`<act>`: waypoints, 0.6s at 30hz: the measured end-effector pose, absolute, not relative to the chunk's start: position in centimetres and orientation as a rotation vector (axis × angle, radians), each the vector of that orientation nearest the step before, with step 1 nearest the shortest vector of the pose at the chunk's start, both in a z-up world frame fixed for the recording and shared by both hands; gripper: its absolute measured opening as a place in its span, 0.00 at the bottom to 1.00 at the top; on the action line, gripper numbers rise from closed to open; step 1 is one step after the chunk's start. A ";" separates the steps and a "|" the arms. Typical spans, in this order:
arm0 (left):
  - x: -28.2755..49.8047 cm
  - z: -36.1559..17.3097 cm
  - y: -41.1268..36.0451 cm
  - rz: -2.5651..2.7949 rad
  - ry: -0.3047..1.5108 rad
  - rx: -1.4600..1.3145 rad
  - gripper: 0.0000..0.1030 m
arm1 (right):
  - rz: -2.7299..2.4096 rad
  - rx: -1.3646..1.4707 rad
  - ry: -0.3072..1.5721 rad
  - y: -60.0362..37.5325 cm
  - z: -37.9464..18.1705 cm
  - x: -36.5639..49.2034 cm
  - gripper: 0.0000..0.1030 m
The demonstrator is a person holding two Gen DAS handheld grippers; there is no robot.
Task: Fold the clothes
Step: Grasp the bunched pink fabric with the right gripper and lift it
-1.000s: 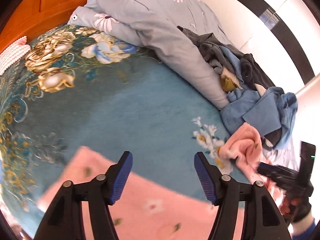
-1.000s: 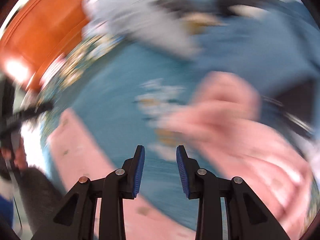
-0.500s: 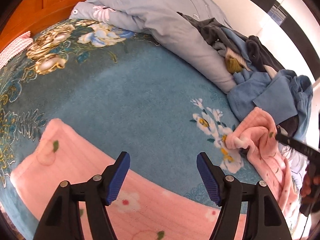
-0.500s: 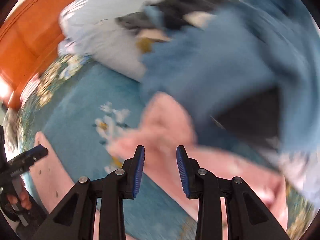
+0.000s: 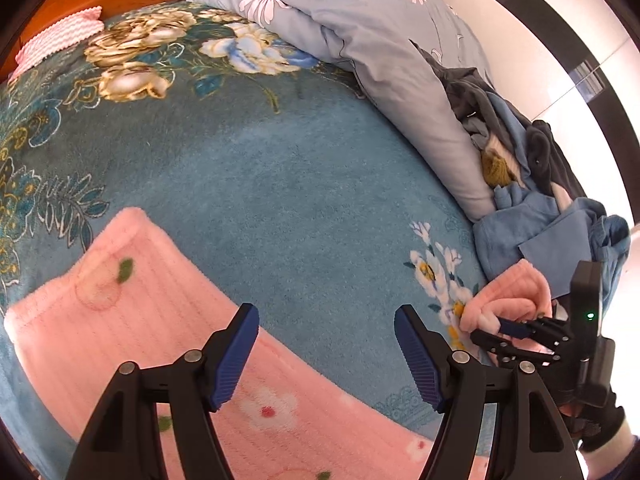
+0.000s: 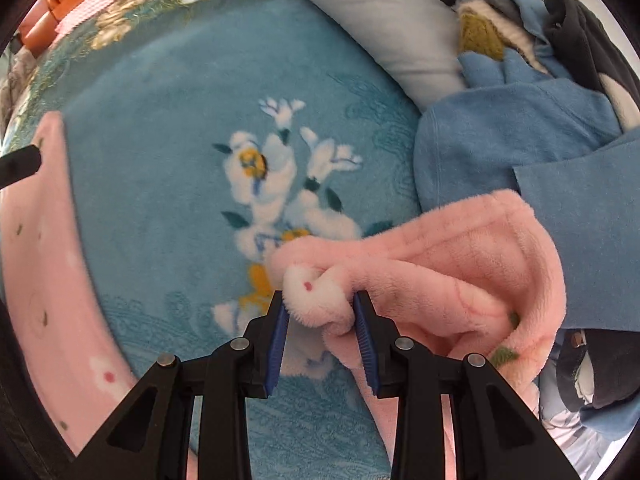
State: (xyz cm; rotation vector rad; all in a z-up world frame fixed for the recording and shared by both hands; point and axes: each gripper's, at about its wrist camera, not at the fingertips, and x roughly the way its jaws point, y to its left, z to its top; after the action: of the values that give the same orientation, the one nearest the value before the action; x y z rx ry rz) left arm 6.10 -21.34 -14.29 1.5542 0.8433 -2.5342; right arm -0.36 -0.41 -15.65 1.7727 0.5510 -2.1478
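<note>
Pink garment [image 5: 132, 332] on floral bed blanket [image 5: 280, 200]

right gripper [image 6: 322, 314]: jaws pinched a bunched fold of the pink fleece garment [image 6: 432, 272] | garment lay on the teal floral blanket [image 6: 168, 152], stretching left | blue clothes pile [image 6: 520, 128] far right, touching the garment | grey pillow [image 6: 384, 20] beyond

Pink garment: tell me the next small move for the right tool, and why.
Probably close the right tool fully on the bunched pink garment and lift it a little. A fold of it already sits between the fingers, and the rest lies crumpled against the blue clothes. The left tool hangs open above the flat end.
</note>
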 end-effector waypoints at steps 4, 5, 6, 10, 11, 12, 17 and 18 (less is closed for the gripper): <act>6.2 -14.4 -22.0 -2.522 0.902 1.539 0.72 | -2.185 1.840 0.380 0.6 -15.2 -0.7 0.10; 6.3 -14.4 -22.3 -2.515 0.926 1.526 0.72 | -2.196 1.848 0.271 1.1 -14.6 -0.9 0.09; 6.4 -14.4 -22.7 -2.509 0.951 1.511 0.72 | -2.211 1.843 0.149 1.6 -13.7 -1.2 0.09; 7.0 -14.5 -24.6 -2.467 1.089 1.440 0.72 | -2.262 1.648 -0.235 1.9 -7.0 -2.4 0.08; 7.2 -14.5 -25.2 -2.453 1.125 1.420 0.72 | -2.268 1.576 -0.285 1.2 -5.0 -2.8 0.08; 7.5 -14.6 -25.8 -2.438 1.160 1.396 0.72 | -2.276 1.509 -0.308 0.3 -3.2 -3.3 0.08; 9.0 -14.9 -28.9 -2.344 1.315 1.274 0.72 | -2.216 1.393 -0.226 -8.0 -1.4 -6.3 0.08; 9.3 -15.1 -29.5 -2.322 1.350 1.253 0.72 | -2.192 1.424 -0.199 -9.7 -2.5 -6.3 0.08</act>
State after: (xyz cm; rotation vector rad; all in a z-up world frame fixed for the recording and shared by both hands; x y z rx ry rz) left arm 9.33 -29.49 -15.08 1.2535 1.3503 -2.3220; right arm -6.35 -9.69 -2.47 1.4236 -0.1992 -2.1925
